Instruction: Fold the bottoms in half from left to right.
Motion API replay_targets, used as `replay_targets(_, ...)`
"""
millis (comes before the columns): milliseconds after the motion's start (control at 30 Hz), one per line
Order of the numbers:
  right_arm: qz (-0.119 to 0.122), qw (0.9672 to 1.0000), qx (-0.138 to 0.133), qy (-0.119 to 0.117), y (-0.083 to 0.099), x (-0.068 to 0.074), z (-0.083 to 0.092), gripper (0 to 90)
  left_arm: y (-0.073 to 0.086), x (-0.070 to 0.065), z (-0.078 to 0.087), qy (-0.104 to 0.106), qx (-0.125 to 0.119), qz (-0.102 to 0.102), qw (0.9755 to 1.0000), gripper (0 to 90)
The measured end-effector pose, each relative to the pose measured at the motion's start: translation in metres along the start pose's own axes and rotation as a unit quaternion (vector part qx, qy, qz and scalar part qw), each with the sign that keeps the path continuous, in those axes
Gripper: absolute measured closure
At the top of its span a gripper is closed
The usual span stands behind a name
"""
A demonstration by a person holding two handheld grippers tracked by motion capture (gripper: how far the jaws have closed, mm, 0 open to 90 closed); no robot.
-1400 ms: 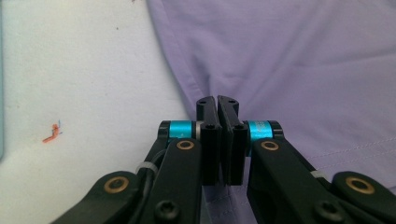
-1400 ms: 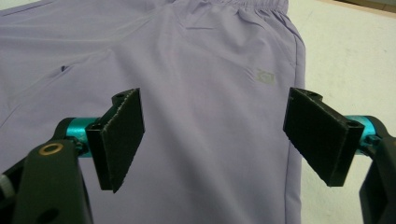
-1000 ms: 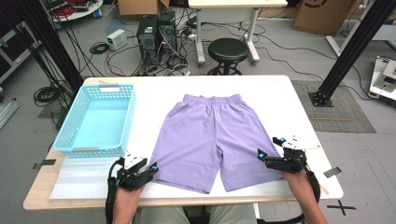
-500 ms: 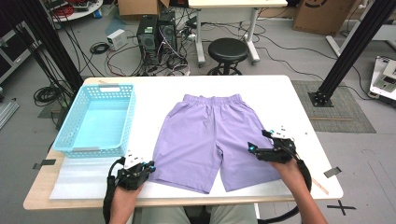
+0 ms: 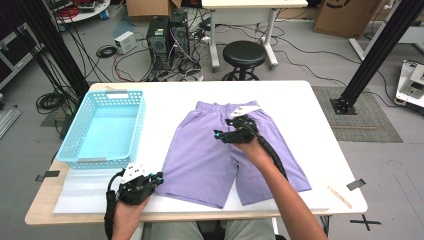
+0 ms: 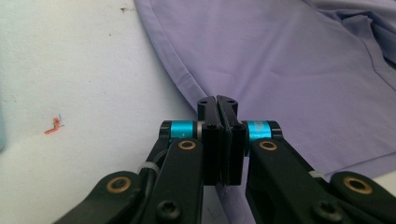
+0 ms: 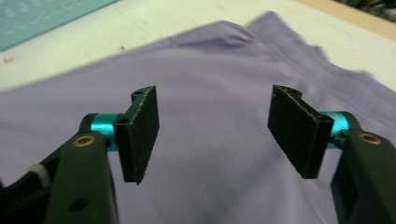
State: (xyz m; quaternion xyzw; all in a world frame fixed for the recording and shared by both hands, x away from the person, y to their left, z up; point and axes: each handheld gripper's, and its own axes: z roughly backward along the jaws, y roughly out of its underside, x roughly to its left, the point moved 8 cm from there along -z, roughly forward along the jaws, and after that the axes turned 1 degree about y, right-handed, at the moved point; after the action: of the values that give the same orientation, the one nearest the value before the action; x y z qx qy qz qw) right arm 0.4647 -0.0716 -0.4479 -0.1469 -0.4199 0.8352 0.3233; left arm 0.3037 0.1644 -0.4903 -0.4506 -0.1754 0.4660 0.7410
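Purple shorts [image 5: 210,150] lie flat on the white table [image 5: 300,105], waistband at the far side. My left gripper [image 5: 155,178] is at the near left corner of the left leg. In the left gripper view it [image 6: 218,105] is shut on the hem of the shorts [image 6: 289,70], with fabric running in between the jaws. My right gripper [image 5: 220,135] hovers over the middle of the shorts, below the waistband. It [image 7: 212,135] is open and has just been closing a little, with nothing between the jaws and the purple cloth [image 7: 210,93] beneath.
A light blue basket [image 5: 107,95] stands on the table's left side. A white sheet [image 5: 80,195] lies along the front left edge, and a thin wooden stick [image 5: 340,195] near the front right corner. A black stool [image 5: 245,52] is beyond the table.
My right gripper left the right leg's outer edge and swept up and left to the middle of the shorts. My left gripper closed on the left leg's hem.
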Motion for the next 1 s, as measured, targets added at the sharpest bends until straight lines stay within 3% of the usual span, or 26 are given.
replay_targets(167,0.014,0.9999,0.008,0.001,-0.025,0.015,-0.040,41.7,0.000,0.001,0.001,0.002,-0.006,0.001,1.0000,88.3)
replay_targets(400,0.014,0.9994,0.023,-0.022,-0.044,0.031,-0.080,48.5,-0.001,-0.001,0.001,0.007,-0.016,-0.005,0.9998,88.3)
replay_targets(767,-0.003,0.9974,0.069,-0.020,-0.041,0.048,-0.128,45.7,-0.002,-0.005,0.001,0.013,-0.021,-0.010,0.9997,88.3)
replay_targets(900,-0.001,0.9953,0.093,-0.026,-0.038,0.057,-0.140,49.1,-0.002,-0.005,0.000,0.012,-0.019,-0.011,0.9997,88.3)
replay_targets(1000,0.010,0.9950,0.098,-0.018,-0.039,0.059,-0.143,54.2,-0.002,-0.004,0.001,0.011,-0.020,-0.009,0.9997,88.3)
